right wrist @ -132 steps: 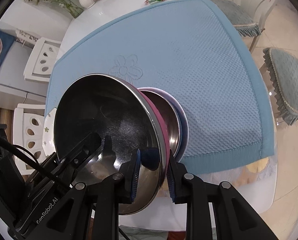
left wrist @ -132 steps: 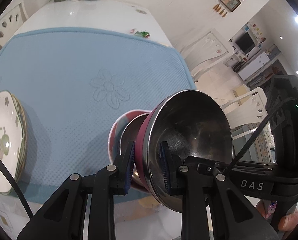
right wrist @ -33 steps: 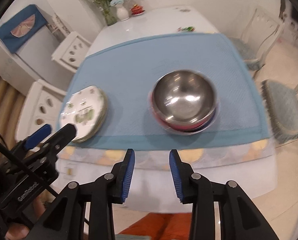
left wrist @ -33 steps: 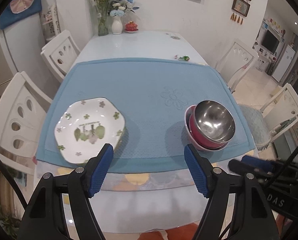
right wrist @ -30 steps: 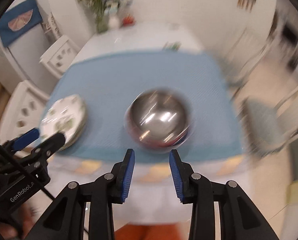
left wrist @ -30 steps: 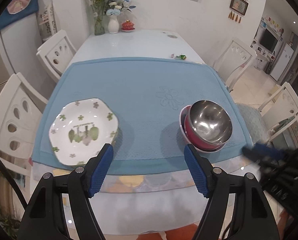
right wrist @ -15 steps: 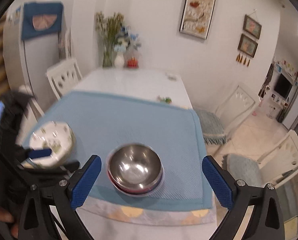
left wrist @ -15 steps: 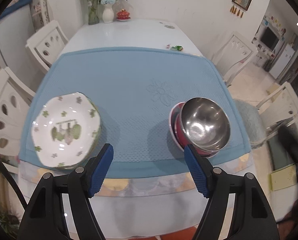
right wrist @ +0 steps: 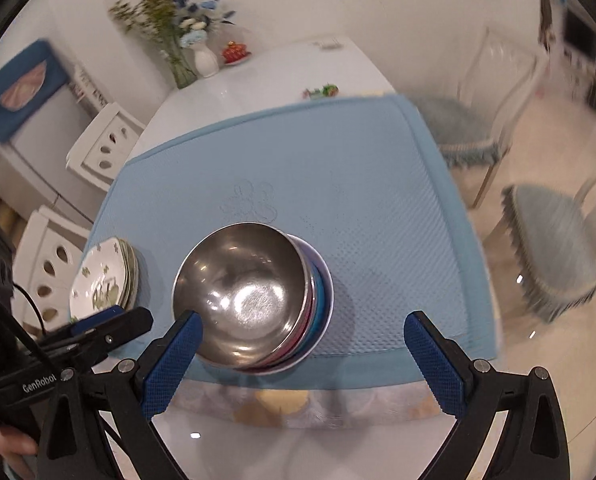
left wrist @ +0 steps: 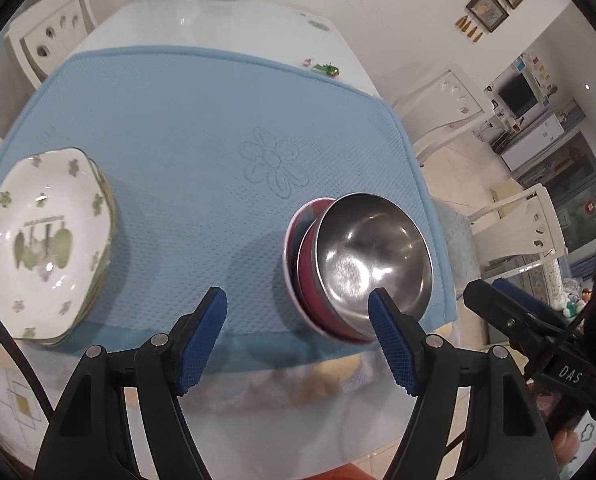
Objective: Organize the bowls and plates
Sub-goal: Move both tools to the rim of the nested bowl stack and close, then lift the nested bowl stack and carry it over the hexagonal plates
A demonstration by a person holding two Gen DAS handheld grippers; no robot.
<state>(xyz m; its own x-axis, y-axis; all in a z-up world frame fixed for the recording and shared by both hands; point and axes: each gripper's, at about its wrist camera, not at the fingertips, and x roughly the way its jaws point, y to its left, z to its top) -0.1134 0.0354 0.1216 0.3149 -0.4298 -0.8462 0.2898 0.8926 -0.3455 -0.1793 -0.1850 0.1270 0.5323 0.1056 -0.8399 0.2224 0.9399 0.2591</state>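
Blue mat (left wrist: 186, 128): covered the table's near end. Plate stack (left wrist: 38, 240): white floral china at the mat's left edge; likely fragile and slick, best pinched at the rim. Nested bowls (right wrist: 254, 292): steel, near right edge; probably light, slippery. Left gripper (left wrist: 298, 332) and right gripper (right wrist: 302, 356): both spread wide, empty.

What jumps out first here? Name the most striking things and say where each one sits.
The shiny steel bowl, nested atop a stack of coloured bowls near the front edge of the blue mat, catches the eye first. To its left on the mat sits a stack of white plates with a green pattern. Both tongs, left and right, hang open and empty in front of them.
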